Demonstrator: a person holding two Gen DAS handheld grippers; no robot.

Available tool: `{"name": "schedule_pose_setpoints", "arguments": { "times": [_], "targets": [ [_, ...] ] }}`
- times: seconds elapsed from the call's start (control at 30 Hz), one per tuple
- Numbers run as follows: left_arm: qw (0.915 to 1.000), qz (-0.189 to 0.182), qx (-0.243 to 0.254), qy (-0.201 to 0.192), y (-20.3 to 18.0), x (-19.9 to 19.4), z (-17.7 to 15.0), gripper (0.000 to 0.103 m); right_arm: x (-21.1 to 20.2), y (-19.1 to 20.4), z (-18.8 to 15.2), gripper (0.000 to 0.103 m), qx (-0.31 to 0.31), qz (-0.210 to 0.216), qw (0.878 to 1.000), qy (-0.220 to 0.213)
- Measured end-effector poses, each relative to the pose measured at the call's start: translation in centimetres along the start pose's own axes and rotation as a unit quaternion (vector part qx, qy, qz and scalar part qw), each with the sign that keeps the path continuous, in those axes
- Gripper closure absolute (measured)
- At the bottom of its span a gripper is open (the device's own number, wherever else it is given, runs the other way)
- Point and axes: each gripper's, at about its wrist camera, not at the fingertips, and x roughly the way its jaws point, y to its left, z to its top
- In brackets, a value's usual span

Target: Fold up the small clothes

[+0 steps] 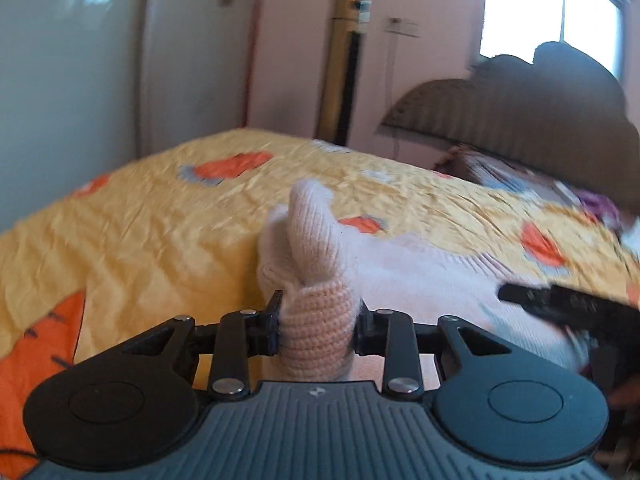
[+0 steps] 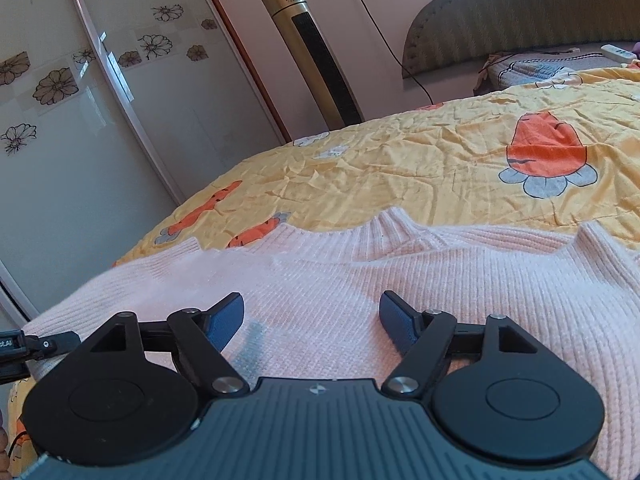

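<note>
Left wrist: jaws of the left gripper (image 1: 318,322) pinch a bunched fold of the pink sweater (image 1: 432,276).
Right gripper (image 2: 312,322) jaws gape wide, empty, above the sweater on the bed (image 2: 400,160).

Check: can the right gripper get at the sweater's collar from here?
Probably yes. The right gripper is open over the sweater, and only flat knit lies between it and the collar. The left gripper pinches a sleeve off to the side.
</note>
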Motion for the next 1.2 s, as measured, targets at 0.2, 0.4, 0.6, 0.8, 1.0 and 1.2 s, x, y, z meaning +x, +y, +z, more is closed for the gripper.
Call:
{"name": "schedule_pose_setpoints", "arguments": {
  "times": [0.2, 0.4, 0.6, 0.8, 1.0, 1.2],
  "targets": [
    [0.9863, -0.013, 0.159, -0.041, -5.3, -0.5, -4.6, 0.072, -0.1, -0.2, 0.0, 0.025, 0.009, 0.006, 1.0, -0.002],
    [0.9877, -0.025, 0.148, -0.042, -4.5, -0.7, -4.4, 0.072, -0.1, 0.1, 1.7, 0.021, 0.058, -0.001, 0.998, 0.035],
    [0.988, -0.032, 0.144, -0.044, -4.1, -1.0, -4.7, 0.072, 2.2, 3.2, 3.4, 0.009, 0.195, 0.162, 0.954, 0.161],
    [0.9893, -0.042, 0.132, -0.047, -3.5, -1.1, -4.5, 0.072, 6.5, 10.4, 4.7, 0.014, 0.089, 0.137, 0.96, 0.227],
    [0.9887, -0.034, 0.137, -0.05, -3.7, -0.9, -4.7, 0.072, 11.4, 15.2, 5.6, 0.022, -0.013, 0.091, 0.957, 0.275],
    [0.989, -0.04, 0.136, -0.043, -3.7, -1.4, -3.9, 0.072, 12.3, 14.9, 5.6, 0.07, -0.081, 0.082, 0.956, 0.269]
  ]
}}
